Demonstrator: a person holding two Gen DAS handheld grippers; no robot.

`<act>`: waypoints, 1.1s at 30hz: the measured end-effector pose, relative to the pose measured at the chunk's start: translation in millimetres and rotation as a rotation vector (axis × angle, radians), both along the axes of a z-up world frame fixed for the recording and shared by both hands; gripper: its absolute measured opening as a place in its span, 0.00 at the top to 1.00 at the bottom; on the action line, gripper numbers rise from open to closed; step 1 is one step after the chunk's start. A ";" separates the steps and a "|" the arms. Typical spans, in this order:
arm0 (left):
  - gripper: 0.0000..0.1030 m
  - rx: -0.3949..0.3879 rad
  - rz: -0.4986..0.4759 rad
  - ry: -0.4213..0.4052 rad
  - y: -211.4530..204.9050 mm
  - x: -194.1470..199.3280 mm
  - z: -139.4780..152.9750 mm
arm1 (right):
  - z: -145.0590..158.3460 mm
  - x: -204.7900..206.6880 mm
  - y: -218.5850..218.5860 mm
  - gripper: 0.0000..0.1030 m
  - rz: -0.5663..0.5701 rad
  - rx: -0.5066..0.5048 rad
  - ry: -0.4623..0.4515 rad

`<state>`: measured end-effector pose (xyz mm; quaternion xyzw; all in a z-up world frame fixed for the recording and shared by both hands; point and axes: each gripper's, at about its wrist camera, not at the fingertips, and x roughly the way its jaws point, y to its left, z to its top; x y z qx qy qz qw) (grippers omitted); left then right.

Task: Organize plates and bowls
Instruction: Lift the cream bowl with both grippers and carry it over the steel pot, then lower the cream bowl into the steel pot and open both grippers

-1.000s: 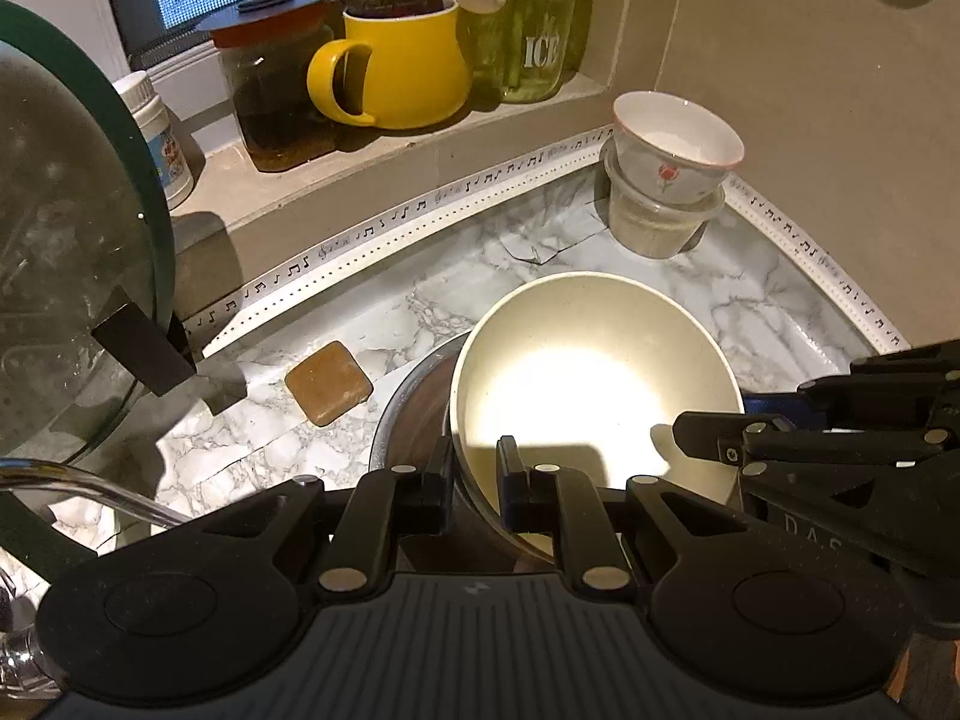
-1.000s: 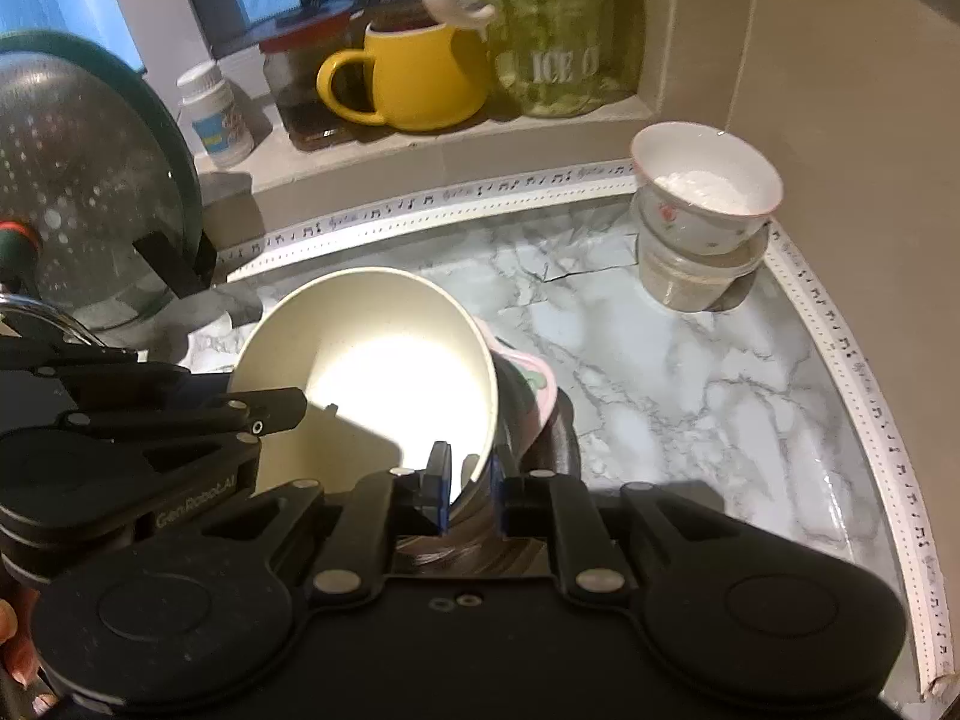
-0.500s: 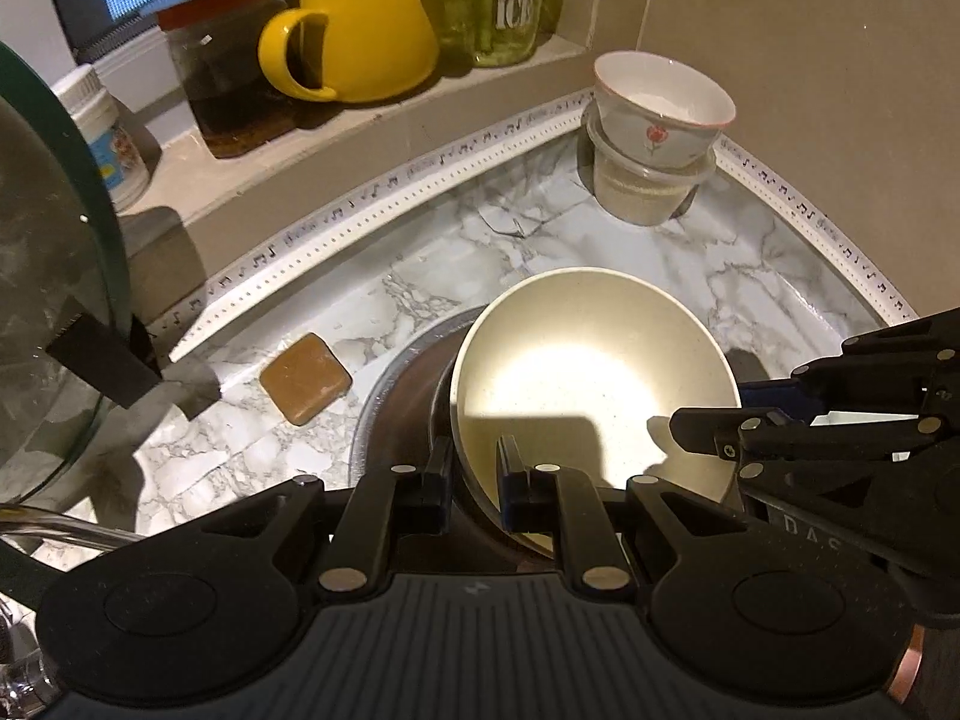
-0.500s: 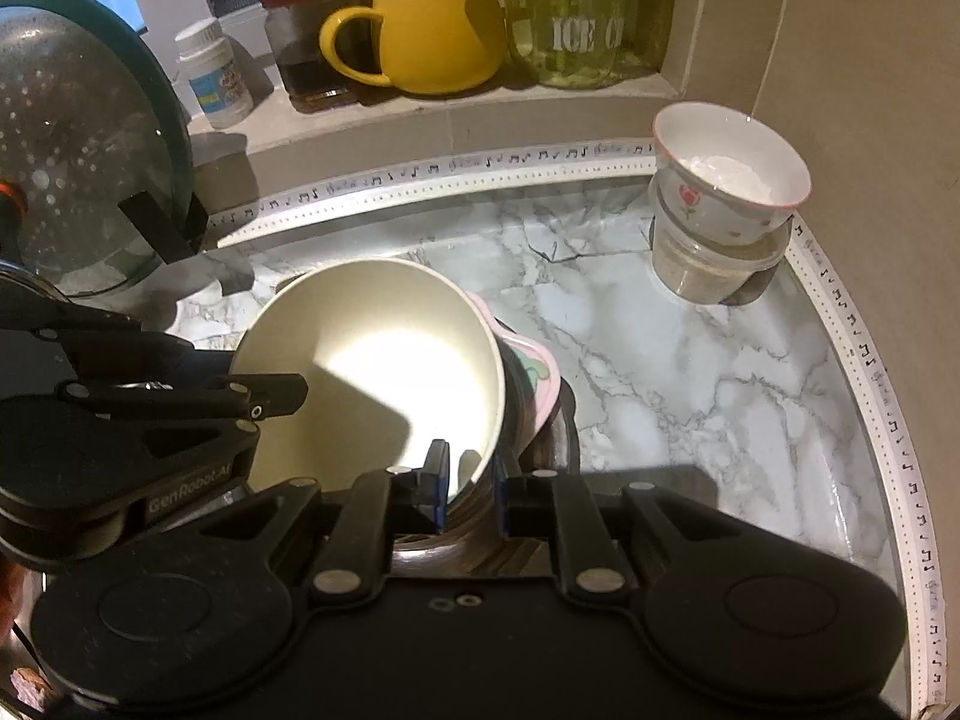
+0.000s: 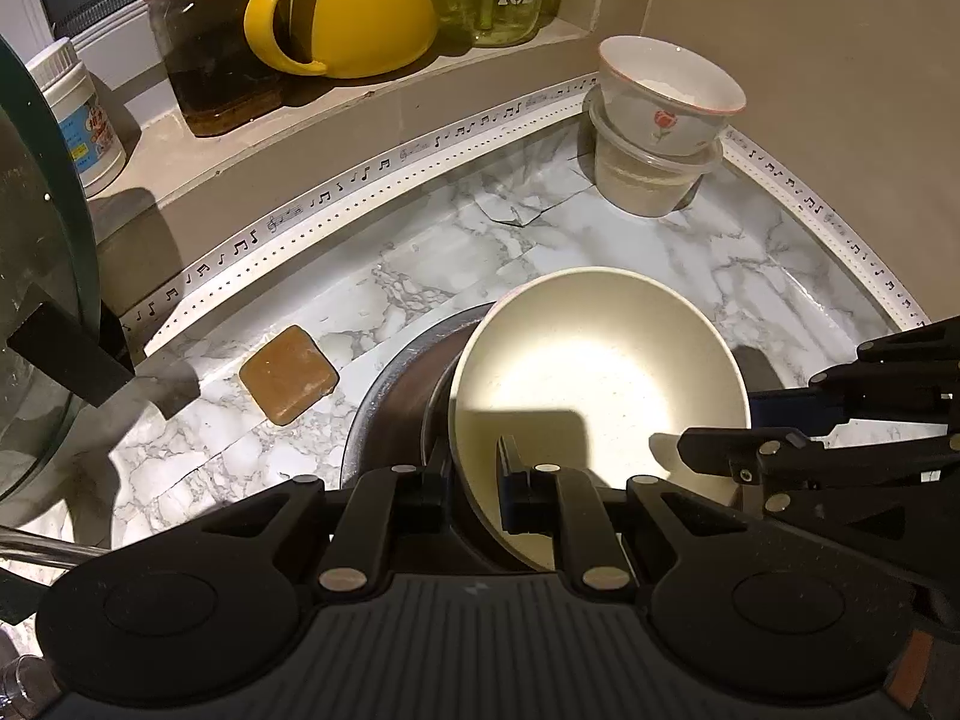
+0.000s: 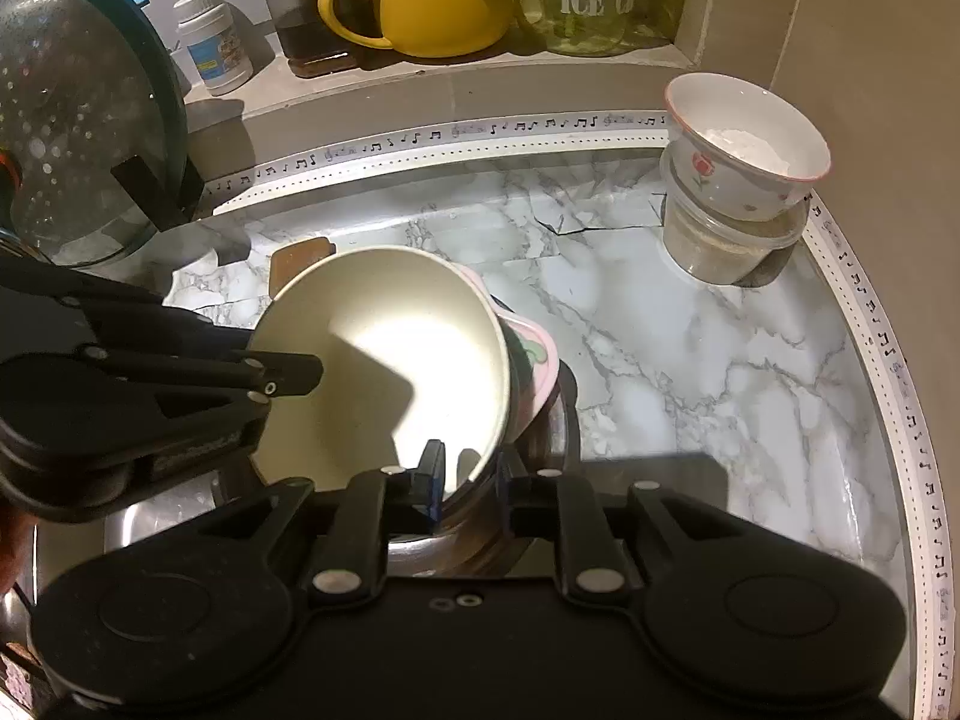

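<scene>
Since the earlier frames, both views are sitting closer to the cream bowl [image 5: 600, 372], and the windowsill with its jars is sliding toward the top edge.

Going left to right in the left wrist view: a glass pot lid [image 5: 36, 276] with a dark green rim is standing upright at the far left. Beside it, a small brown square pad [image 5: 289, 374] is lying flat on the marble counter [image 5: 420, 264]. Next, the cream bowl is sitting tilted inside a metal basin [image 5: 384, 384], on top of other dishes. The left hand-held gripper [image 5: 474, 480] is clamping the bowl's near rim, one finger inside and one outside. Farther right, a white bowl with a red flower [image 5: 669, 99] is resting on a clear plastic tub [image 5: 654, 180] in the counter's back corner. The right hand-held gripper [image 6: 468, 480] is straddling the bowl's right rim; its jaws are opening, with the rim between them but no longer pinched.

In the right wrist view, a pink dish [image 6: 534, 360] is showing just under the cream bowl. On the windowsill, a yellow mug [image 6: 438, 0] is standing beside a green glass jar [image 6: 594, 0] marked ICE.
</scene>
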<state>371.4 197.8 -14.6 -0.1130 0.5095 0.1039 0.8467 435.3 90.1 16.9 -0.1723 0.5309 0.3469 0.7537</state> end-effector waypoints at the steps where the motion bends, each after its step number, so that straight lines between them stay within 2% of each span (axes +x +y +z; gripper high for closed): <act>1: 0.87 -0.003 0.001 -0.001 0.8 0.2 0.0 | 0.5 0.0 0.1 0.81 0.001 0.003 0.000; 11: 0.86 -0.033 0.020 -0.009 6.3 -2.2 3.9 | 0.4 2.2 -1.7 0.77 -0.010 0.006 0.012; 14: 0.85 -0.028 0.021 -0.009 4.9 -3.2 6.2 | 2.7 3.1 -4.8 0.71 -0.021 0.006 0.012; 18: 0.79 -0.027 0.033 -0.013 4.5 -6.5 11.1 | 7.0 3.4 -11.0 0.68 -0.036 0.016 0.015; 33: 0.78 -0.041 0.059 -0.046 7.8 -29.0 33.1 | 29.4 -4.4 -36.2 0.54 -0.079 0.054 0.001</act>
